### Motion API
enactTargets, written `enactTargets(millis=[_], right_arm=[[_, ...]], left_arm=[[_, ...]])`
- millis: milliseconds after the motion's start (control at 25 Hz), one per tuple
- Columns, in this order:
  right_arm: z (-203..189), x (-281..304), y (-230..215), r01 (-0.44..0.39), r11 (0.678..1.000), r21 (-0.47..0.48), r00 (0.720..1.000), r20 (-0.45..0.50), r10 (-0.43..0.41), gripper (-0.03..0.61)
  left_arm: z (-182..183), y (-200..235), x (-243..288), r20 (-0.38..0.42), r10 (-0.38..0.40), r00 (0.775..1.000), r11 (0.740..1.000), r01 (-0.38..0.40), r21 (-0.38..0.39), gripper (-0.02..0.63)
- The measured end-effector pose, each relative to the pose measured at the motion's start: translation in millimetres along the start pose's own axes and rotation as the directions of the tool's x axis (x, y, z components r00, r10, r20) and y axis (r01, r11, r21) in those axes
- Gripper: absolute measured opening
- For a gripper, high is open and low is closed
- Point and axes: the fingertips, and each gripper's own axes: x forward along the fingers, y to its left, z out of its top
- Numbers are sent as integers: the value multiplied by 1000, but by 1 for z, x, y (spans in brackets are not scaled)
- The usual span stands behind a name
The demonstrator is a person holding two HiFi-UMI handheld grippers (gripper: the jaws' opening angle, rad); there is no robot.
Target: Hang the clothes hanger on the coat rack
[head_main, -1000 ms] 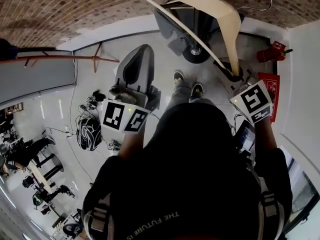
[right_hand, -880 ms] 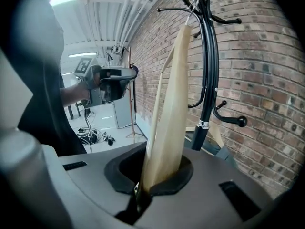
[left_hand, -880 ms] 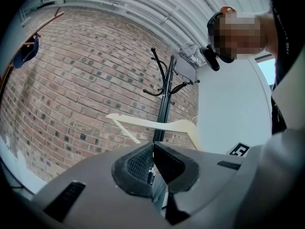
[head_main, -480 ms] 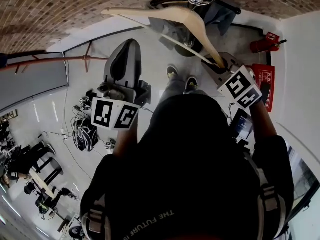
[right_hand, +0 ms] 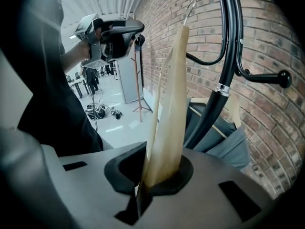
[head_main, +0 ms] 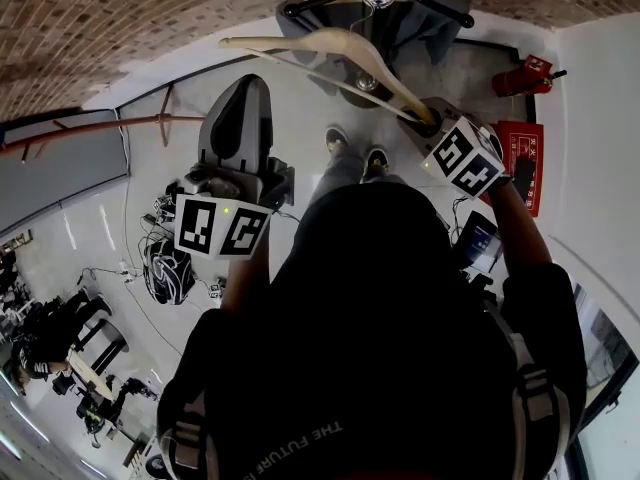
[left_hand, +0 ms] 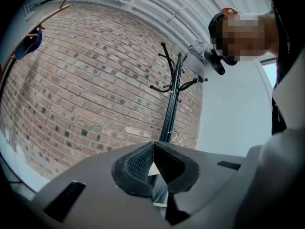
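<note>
The coat rack (right_hand: pixel 225 75) pole and hook (right_hand: pixel 267 76) stand just beside the hanger (right_hand: pixel 170 104); a grey garment (right_hand: pixel 224 149) crowds below them

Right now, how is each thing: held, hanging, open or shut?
clothes hanger: held by one end in the right gripper, hook up near the coat rack, not shown hung.
coat rack: standing upright.
grey garment: hanging on the coat rack.
left gripper: shut, empty.
right gripper: shut on the clothes hanger.

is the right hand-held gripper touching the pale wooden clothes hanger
Touching. The right gripper view shows the right hand-held gripper closed on the pale wooden clothes hanger at its end.
</note>
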Motion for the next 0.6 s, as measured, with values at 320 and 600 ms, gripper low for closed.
enactTargets(millis=[320,600], right_arm=[[-10,8,-16,2,999,37,999,-44,0,20],[-9,25,-31,-1,999,53,997,-73,4,20]], left_arm=[[1,9,15,-14,-7,1000,1000,7,-12,21],[-2,27,31,-16,-26,1000,999,26,-20,20]])
